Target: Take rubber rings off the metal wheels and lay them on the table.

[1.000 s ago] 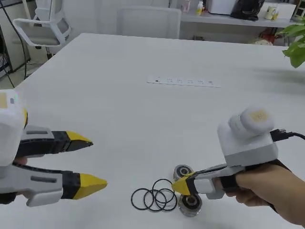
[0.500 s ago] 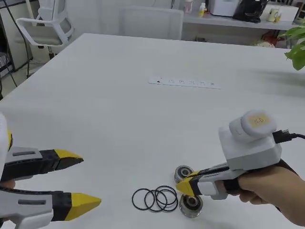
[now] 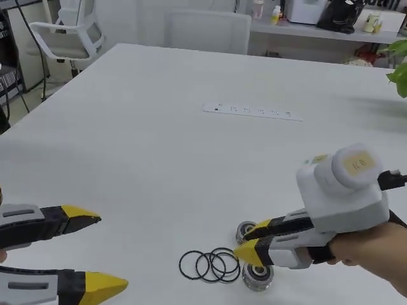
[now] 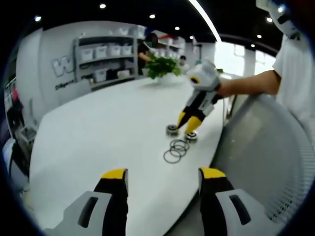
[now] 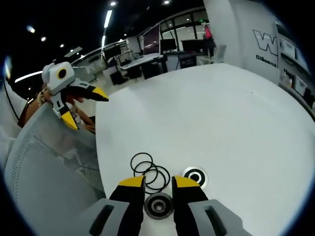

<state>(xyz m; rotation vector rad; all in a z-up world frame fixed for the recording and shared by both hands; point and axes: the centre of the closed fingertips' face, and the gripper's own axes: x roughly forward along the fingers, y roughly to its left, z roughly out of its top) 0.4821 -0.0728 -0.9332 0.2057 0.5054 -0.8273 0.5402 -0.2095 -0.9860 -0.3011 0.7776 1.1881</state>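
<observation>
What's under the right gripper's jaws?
A metal wheel lies flat on the table between the open jaws of the right gripper. The jaws cover its sides, so I can't tell if a rubber ring is on it. Loose rings lie just beyond.

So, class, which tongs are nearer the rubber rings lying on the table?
Right. The right tongs hover at a metal wheel just beside the rubber rings; the left tongs sit well off on the other side.
</observation>
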